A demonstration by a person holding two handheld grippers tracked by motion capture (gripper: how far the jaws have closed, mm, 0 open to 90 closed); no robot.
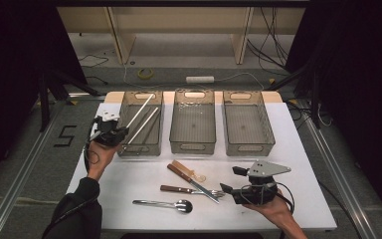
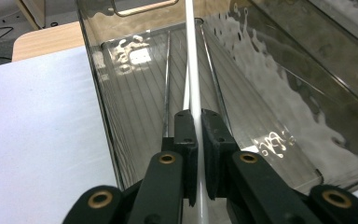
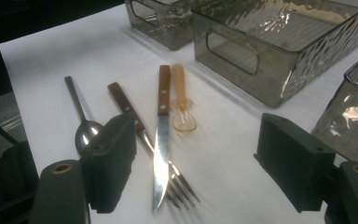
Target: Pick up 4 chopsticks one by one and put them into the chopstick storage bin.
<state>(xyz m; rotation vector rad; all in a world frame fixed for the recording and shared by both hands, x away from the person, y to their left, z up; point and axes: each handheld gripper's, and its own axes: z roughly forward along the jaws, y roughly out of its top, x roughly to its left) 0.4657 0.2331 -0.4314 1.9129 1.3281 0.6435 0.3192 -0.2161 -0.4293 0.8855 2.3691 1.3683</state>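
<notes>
My left gripper (image 1: pixel 113 130) sits at the near left corner of the left bin (image 1: pixel 129 105), its jaws pinched tight on a white chopstick (image 2: pixel 192 70) that slants up over the bin; a second white chopstick (image 1: pixel 144 125) lies in the same bin beside it. The middle bin (image 1: pixel 179 122) and right bin (image 1: pixel 266 130) stand next in the row on the white table (image 1: pixel 298 149). In front of them lie a metal spoon (image 1: pixel 171 203), a wooden-handled fork (image 3: pixel 135 122), a wooden-handled knife (image 3: pixel 161 135) crossing over the fork, and a small amber plastic spoon (image 3: pixel 182 105). My right gripper (image 1: pixel 233 180) hovers near the fork's tines, jaws spread wide, gripping nothing.
</notes>
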